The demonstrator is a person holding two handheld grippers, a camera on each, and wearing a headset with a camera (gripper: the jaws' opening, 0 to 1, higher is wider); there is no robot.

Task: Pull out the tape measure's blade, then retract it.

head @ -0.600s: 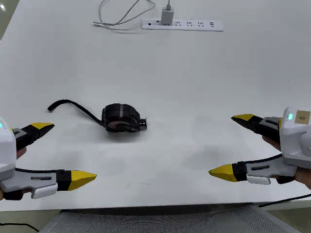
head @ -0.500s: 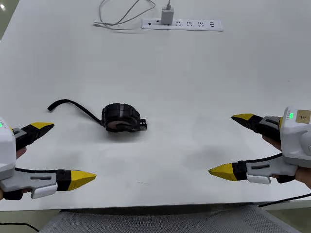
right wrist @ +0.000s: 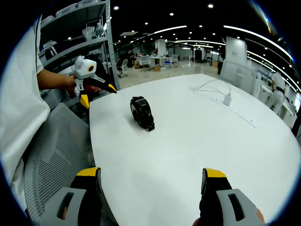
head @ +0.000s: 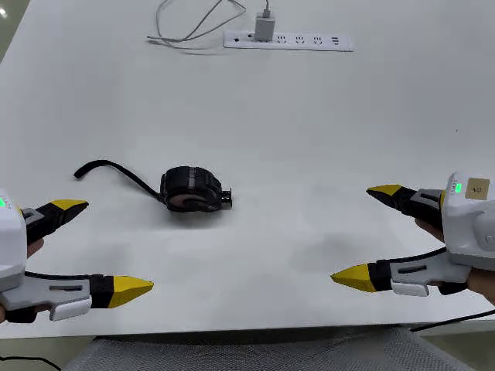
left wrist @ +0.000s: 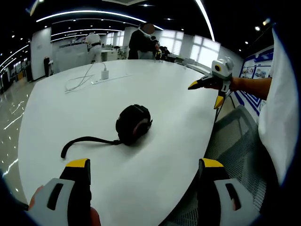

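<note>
A black tape measure (head: 190,189) lies on the white table (head: 294,139), its black wrist strap (head: 108,168) trailing to the left and its blade tip at the right side of the case. It also appears as the tape measure (left wrist: 133,124) and the tape measure (right wrist: 142,112) in the gripper views. My left gripper (head: 110,245) hovers open at the table's near left edge, well short of the case. My right gripper (head: 361,233) hovers open at the near right, apart from it. Nothing sits between either pair of yellow-tipped jaws.
A white power strip (head: 288,39) with a plugged charger (head: 265,27) and a looped white cable (head: 186,23) lies at the far side. A grey mesh chair seat (head: 247,352) shows below the near table edge. People stand beyond the table (left wrist: 141,40).
Both grippers have barely shifted; the view has tilted slightly, moving everything up a few pixels. The tape measure lies where it was.
</note>
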